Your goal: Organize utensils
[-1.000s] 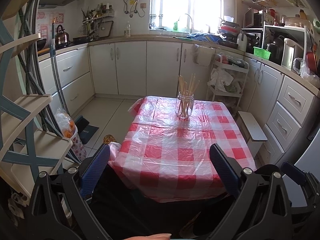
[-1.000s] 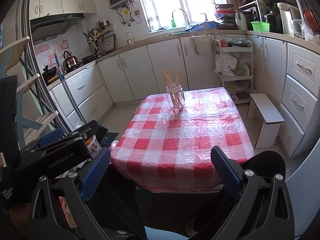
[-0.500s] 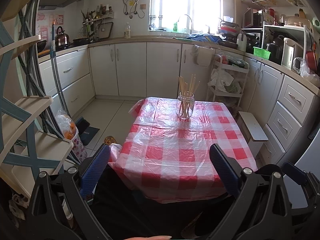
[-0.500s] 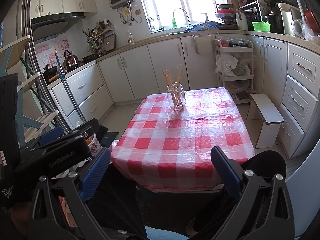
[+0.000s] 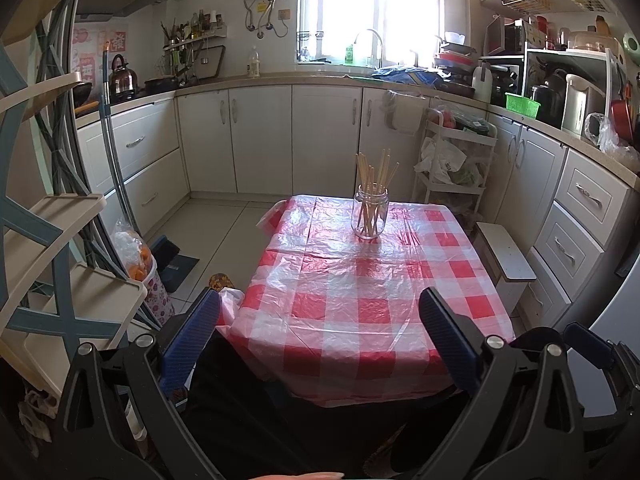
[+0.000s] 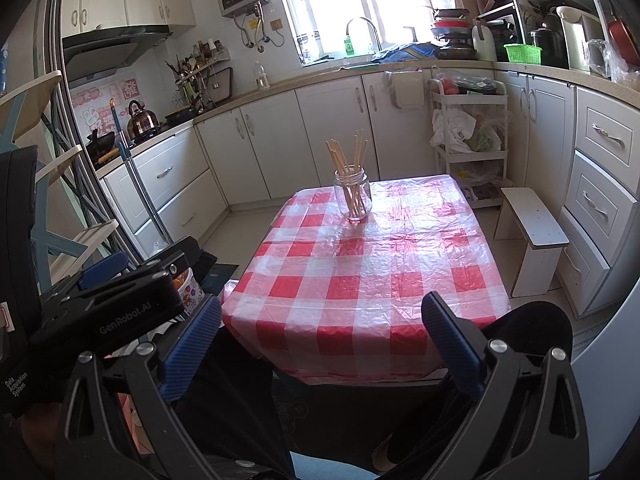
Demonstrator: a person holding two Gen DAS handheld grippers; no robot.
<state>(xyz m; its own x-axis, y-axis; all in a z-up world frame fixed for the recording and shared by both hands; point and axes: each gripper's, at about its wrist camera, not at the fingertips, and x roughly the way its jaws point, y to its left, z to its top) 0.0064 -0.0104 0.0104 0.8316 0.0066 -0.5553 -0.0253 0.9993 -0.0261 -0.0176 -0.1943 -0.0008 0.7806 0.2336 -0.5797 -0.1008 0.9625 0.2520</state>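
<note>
The chopsticks (image 5: 374, 188) stand upright in a glass jar (image 5: 369, 216) at the far end of the table (image 5: 360, 300), on its red-checked cover. Both claws hang short of the near edge, well apart from the jar. The left claw (image 5: 320, 334) gapes wide and empty; the right claw (image 6: 322, 338) likewise. A white stool (image 6: 532, 240) stands beside the table.

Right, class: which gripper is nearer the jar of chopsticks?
Neither clearly: left gripper and right gripper both sit open off the table's near edge, jar at its far end.
</note>
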